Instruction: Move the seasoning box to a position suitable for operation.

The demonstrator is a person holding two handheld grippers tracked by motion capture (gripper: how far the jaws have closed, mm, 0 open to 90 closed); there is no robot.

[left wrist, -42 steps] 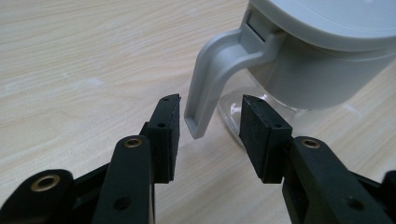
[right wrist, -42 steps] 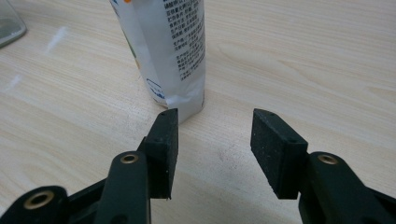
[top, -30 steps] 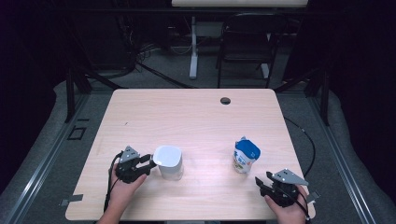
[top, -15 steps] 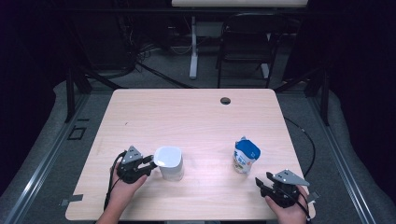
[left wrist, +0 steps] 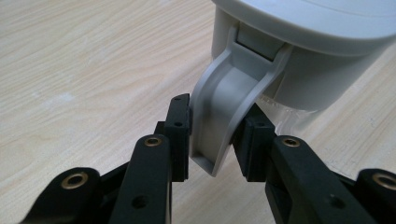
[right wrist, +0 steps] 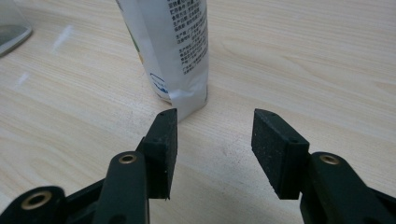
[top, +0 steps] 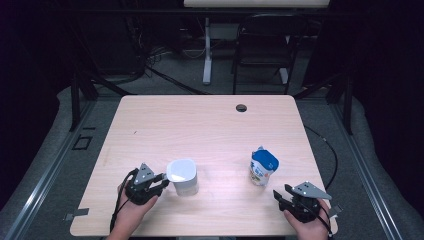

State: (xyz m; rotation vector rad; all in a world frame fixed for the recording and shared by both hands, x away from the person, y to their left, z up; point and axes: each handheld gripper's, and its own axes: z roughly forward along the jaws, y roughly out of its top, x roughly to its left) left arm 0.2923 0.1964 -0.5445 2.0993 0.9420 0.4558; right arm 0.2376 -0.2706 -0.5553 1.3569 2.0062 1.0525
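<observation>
A white cup (top: pixel 181 175) with a side handle (left wrist: pixel 224 107) stands near the table's front left. My left gripper (top: pixel 161 181) is at the cup's left side; in the left gripper view, the left gripper (left wrist: pixel 215 140) has both pads pressed on the handle, one on each side. A white pouch with a blue top (top: pixel 262 166) stands upright at the front right. My right gripper (top: pixel 280 196) rests near the front right corner, a little short of the pouch. Seen from the right gripper view, the right gripper (right wrist: pixel 212 149) is open with nothing between its pads, and the pouch (right wrist: pixel 173 46) stands just beyond its left pad.
The light wooden table (top: pixel 200 125) has a round cable hole (top: pixel 241 108) near its far edge. A chair (top: pixel 260 45) and a desk leg (top: pixel 207 50) stand on the floor beyond it. The cup's base (right wrist: pixel 11 25) shows at the upper left of the right gripper view.
My left gripper has edged slightly toward the cup. The right gripper, the cup and the pouch have stayed in place.
</observation>
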